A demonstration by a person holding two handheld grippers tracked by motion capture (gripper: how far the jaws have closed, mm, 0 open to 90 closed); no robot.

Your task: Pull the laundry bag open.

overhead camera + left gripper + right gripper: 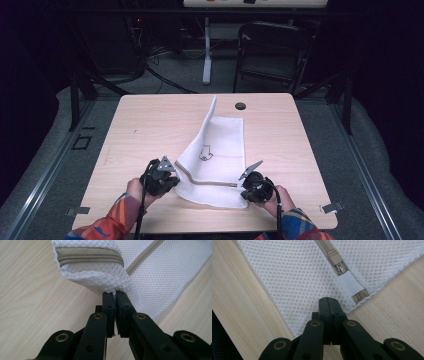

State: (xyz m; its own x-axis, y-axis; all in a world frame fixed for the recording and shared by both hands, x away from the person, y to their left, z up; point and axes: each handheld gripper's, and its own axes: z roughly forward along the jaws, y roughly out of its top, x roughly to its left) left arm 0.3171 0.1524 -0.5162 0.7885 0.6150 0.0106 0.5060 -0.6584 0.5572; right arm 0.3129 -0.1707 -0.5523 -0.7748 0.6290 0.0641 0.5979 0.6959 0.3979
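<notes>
Pinching mesh bag (150,277) | left hand-held gripper (115,293) clamped | right hand-held gripper (329,301) closed, low

Light wood-grain table (150,125) fills the centre of the high view, rounded corners, a small dark round grommet (240,106) near its far edge. Grey clips (332,207) sit at the 2 near corners, lower left and lower right of frame. Grey carpeted floor (175,70) surrounds the table; metal rails (362,170) run along both sides. Upper right of centre: 1 black folding chair (272,50). Upper centre: a white stand leg (207,50) under a pale tabletop edge (255,3). Upper left: tangled black cables (150,60) on the floor. Dark surroundings at both edges; light falls mostly on the table.
</notes>
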